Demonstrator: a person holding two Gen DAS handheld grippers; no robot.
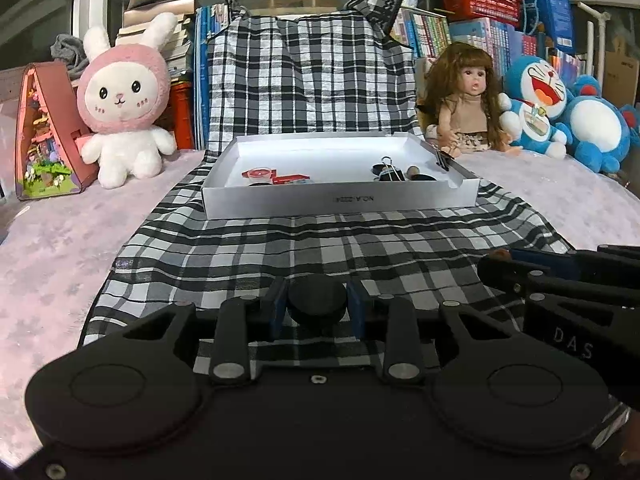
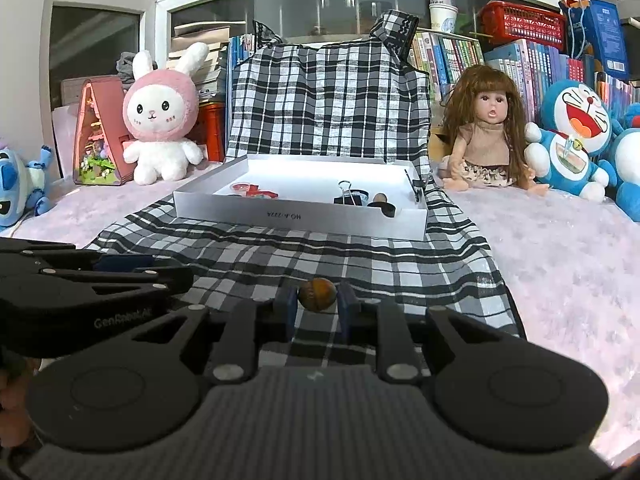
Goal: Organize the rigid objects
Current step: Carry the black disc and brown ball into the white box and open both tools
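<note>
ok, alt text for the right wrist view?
The right tool grips a small brown ball over a black-and-white checked cloth. Beyond it sits a white box holding small items.

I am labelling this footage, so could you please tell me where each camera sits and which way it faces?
Left wrist: on the left gripper, looking along its jaws, closed on a black round piece, toward the white box; the right gripper shows at its right edge.
Right wrist: on the right gripper, jaws closed on a brown ball, facing the same box from slightly rightward; the left gripper shows at left.
Shared: box, checked cloth, bunny plush, doll.
</note>
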